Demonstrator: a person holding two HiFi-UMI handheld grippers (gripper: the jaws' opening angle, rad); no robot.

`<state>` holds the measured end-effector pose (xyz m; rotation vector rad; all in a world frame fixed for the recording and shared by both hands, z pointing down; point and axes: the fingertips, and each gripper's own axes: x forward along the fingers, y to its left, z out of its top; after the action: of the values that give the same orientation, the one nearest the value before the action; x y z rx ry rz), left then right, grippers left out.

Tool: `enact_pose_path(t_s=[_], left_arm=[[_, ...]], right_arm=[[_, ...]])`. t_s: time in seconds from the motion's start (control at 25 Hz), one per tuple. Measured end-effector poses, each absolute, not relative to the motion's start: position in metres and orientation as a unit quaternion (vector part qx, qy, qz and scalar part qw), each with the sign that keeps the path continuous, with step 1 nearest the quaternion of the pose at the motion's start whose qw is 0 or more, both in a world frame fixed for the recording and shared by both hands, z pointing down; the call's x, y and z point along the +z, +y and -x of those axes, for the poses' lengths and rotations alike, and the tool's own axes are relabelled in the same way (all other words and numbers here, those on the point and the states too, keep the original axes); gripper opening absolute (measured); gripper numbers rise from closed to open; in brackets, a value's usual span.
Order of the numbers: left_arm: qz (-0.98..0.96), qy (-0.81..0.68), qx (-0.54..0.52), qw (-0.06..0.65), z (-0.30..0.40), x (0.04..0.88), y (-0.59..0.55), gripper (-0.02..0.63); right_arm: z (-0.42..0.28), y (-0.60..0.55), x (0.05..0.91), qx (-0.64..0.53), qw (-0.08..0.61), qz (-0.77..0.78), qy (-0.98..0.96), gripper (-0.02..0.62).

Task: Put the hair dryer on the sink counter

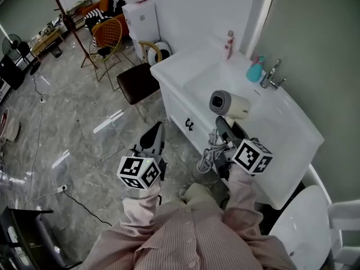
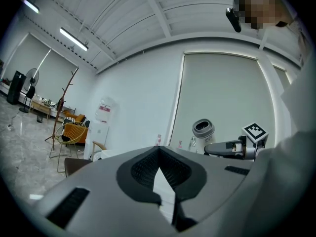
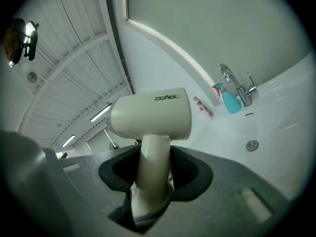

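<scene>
A cream hair dryer (image 1: pixel 229 104) hangs over the white sink counter (image 1: pixel 284 129), its barrel level above the basin edge. My right gripper (image 1: pixel 224 129) is shut on its handle; in the right gripper view the handle (image 3: pixel 153 177) stands clamped between the dark jaws, the barrel (image 3: pixel 152 115) above them. The dryer's grey cord (image 1: pixel 209 153) loops down beside the cabinet front. My left gripper (image 1: pixel 153 140) hovers over the floor left of the cabinet, its jaws shut with nothing in them (image 2: pixel 159 181). From the left gripper view the dryer (image 2: pixel 203 131) shows at the right.
On the counter stand a chrome tap (image 1: pixel 271 75), a teal spray bottle (image 1: pixel 255 70) and a pink bottle (image 1: pixel 228 44). A dark stool (image 1: pixel 136 82), a yellow wire chair (image 1: pixel 107 34) and a coat stand (image 1: pixel 70 18) are on the marble floor. A white toilet (image 1: pixel 302 225) is at lower right.
</scene>
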<state>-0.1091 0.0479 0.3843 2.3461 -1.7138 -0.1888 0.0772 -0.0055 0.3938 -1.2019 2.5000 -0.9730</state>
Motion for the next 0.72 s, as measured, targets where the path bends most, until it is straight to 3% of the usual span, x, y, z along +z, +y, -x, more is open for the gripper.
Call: enact_pose_path(t_s=[0.72], left_arm=[[-0.803, -0.579, -0.062, 0.128, 0.14, 0.398, -0.085, -0.003]], right_arm=[[-0.042, -0.142, 0.413, -0.36, 0.102, 0.413, 0.83, 0.163]])
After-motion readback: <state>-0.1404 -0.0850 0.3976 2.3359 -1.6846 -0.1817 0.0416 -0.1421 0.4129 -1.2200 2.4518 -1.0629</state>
